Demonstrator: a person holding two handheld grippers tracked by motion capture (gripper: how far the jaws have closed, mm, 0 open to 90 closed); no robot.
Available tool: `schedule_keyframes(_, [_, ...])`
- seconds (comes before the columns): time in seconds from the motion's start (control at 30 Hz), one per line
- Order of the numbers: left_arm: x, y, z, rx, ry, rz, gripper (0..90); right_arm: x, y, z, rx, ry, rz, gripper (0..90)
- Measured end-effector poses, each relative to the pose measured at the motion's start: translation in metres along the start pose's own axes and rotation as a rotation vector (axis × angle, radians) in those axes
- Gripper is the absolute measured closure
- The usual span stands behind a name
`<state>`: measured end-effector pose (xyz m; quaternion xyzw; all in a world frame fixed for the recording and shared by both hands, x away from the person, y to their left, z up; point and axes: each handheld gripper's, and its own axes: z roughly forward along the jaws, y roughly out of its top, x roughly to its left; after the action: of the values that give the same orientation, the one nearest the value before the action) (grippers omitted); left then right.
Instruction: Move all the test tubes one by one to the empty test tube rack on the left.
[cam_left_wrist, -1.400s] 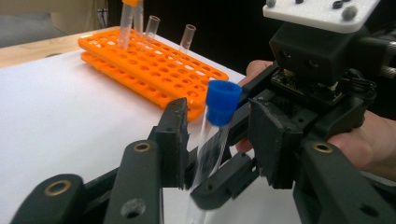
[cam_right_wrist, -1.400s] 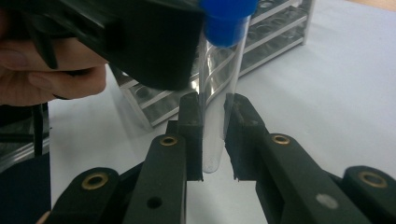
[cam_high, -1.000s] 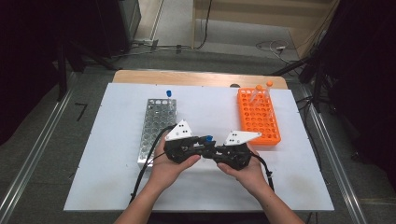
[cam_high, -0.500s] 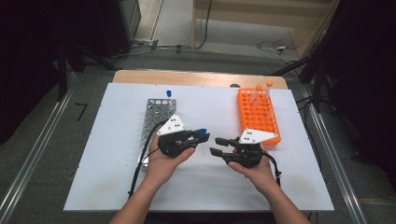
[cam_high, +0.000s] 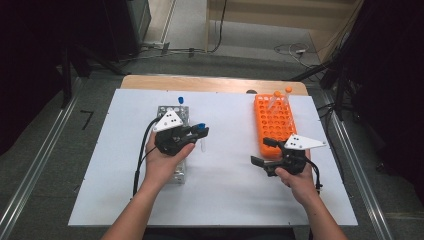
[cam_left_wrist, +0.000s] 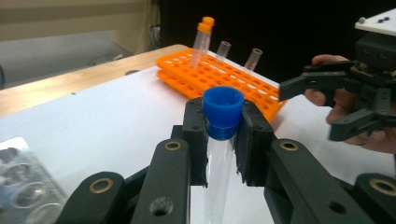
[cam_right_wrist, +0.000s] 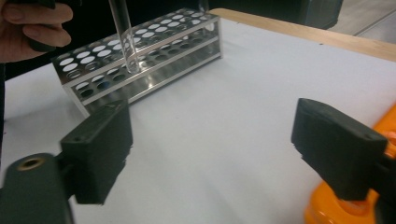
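Up close, blue-capped tube (cam_left_wrist: 223, 122) between fingers (cam_left_wrist: 196, 135)

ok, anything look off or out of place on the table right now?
Nothing stands out. The left gripper holds the blue-capped tube upright just below its cap, clear of the metal rack. The right gripper is open beside the orange rack, whose tubes stand in their holes. No spill or damage shows.
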<state>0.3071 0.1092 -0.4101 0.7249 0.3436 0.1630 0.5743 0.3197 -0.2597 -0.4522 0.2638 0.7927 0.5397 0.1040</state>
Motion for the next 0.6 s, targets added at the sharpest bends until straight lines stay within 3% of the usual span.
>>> schedule_keyframes(0.17, [0.017,0.007,-0.006,-0.018,0.053,-0.007,76.9,-0.015,-0.007,-0.01,0.009,-0.015,0.011,0.0])
schedule_keyframes(0.37, [0.031,0.012,-0.011,-0.034,0.1,-0.015,76.9,-0.028,-0.012,-0.02,-0.016,-0.013,0.049,0.0])
schedule_keyframes(0.6, [0.049,0.018,-0.011,-0.047,0.158,-0.017,76.9,-0.035,-0.015,-0.026,-0.032,-0.046,0.071,0.0])
